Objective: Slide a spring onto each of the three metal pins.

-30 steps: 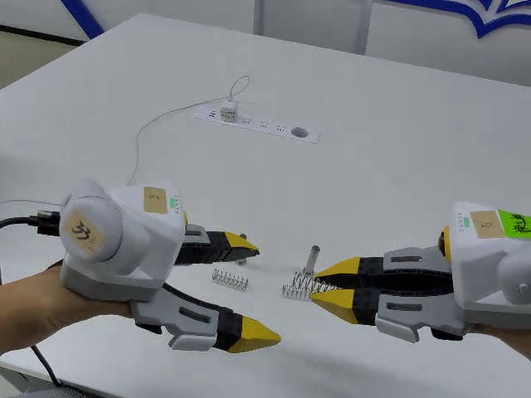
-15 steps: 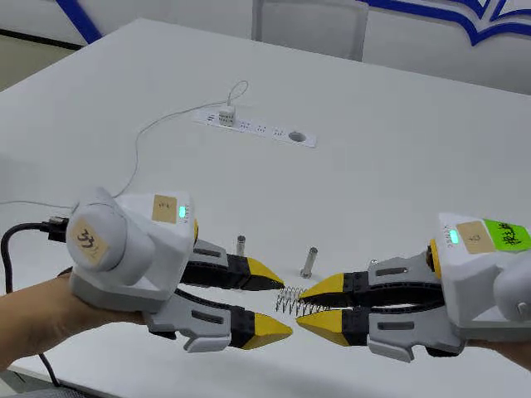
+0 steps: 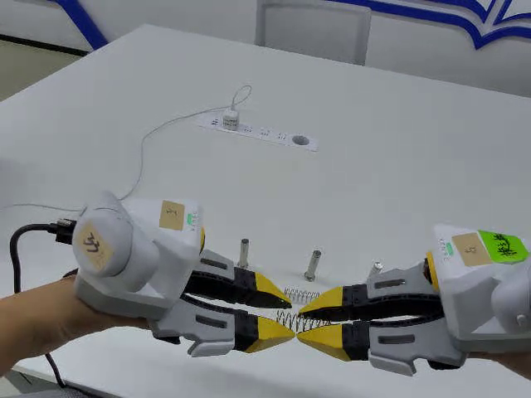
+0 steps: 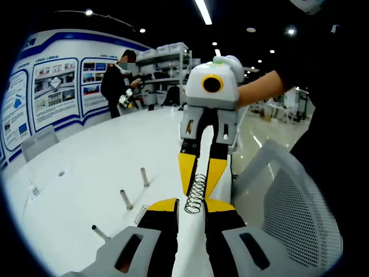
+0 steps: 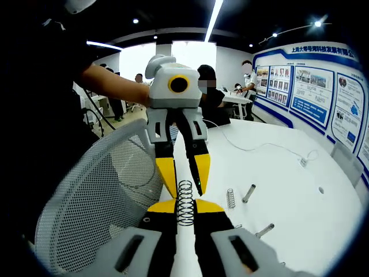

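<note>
Spring [image 5: 184, 203] pinched in R tool [image 3: 301, 322], end betw. spread L tool [image 3: 291, 317] tips.

Overhead strip lights [image 5: 218, 14] shine over a white workbench [image 3: 398, 149], mesh chair [image 5: 86, 190] and blue-trimmed poster wall [image 5: 323, 86].

3 pins [image 3: 243, 250] [image 3: 313, 264] [image 3: 376, 268], 2 springs [image 3: 300, 293] [image 3: 292, 322], 2 grippers [image 3: 288, 317] [image 3: 304, 322], 1 pwr strip [image 3: 259, 131]

A long white power strip [image 3: 259, 131] lies at twelve o'clock on the white table [image 3: 415, 174]. Its thin white cable [image 3: 170, 126] trails off — toward nine.
</note>
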`<state>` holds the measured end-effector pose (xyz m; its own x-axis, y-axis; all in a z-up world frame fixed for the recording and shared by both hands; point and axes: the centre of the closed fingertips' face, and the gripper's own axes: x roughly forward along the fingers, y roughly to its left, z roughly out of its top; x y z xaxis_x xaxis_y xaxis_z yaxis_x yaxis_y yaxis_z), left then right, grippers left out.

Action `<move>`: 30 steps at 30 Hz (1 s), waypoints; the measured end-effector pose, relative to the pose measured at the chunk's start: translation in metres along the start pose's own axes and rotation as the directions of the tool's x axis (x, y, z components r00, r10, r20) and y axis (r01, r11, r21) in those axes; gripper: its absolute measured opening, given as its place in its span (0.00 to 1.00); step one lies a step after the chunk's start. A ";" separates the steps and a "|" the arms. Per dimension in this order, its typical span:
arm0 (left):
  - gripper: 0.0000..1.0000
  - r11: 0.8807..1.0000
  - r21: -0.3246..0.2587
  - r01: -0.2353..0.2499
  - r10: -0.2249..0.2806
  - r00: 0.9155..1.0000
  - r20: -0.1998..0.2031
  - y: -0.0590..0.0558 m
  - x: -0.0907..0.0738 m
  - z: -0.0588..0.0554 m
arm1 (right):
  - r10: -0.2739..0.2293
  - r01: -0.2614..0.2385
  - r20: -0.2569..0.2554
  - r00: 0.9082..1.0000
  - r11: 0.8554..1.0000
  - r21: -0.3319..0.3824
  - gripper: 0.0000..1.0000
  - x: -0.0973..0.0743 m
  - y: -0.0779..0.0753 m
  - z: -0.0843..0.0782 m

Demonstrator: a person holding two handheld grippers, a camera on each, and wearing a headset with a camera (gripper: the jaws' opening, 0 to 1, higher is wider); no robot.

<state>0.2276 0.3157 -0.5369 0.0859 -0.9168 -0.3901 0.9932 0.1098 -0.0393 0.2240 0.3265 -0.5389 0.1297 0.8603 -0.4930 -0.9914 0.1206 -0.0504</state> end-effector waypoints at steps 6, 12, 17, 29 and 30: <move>0.13 1.000 0.022 0.017 -0.017 1.000 -0.021 -0.003 -0.003 -0.002 | 0.019 -0.019 0.001 1.000 1.000 -0.008 0.10 0.003 0.001 0.003; 0.10 0.996 0.094 0.002 0.000 1.000 -0.017 -0.001 -0.006 0.002 | 0.017 -0.016 0.011 1.000 1.000 -0.020 0.10 0.003 -0.001 0.008; 0.10 0.989 0.148 0.011 -0.008 1.000 -0.015 -0.002 -0.004 0.006 | 0.031 -0.031 0.012 0.999 0.999 -0.029 0.10 -0.001 -0.002 0.008; 0.09 0.991 0.129 0.031 -0.031 1.000 0.003 0.005 -0.002 0.013 | 0.005 -0.005 0.050 0.999 1.000 -0.001 0.14 -0.011 -0.013 0.010; 0.09 0.991 0.129 0.032 -0.032 0.999 0.003 0.006 -0.002 0.014 | 0.003 -0.003 0.050 0.999 1.000 0.002 0.14 -0.012 -0.014 0.010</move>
<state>0.2349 0.3131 -0.5231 0.0541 -0.9211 -0.3855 0.9973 0.0305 0.0670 0.2367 0.3191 -0.5237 0.1279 0.8843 -0.4490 -0.9917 0.1192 -0.0477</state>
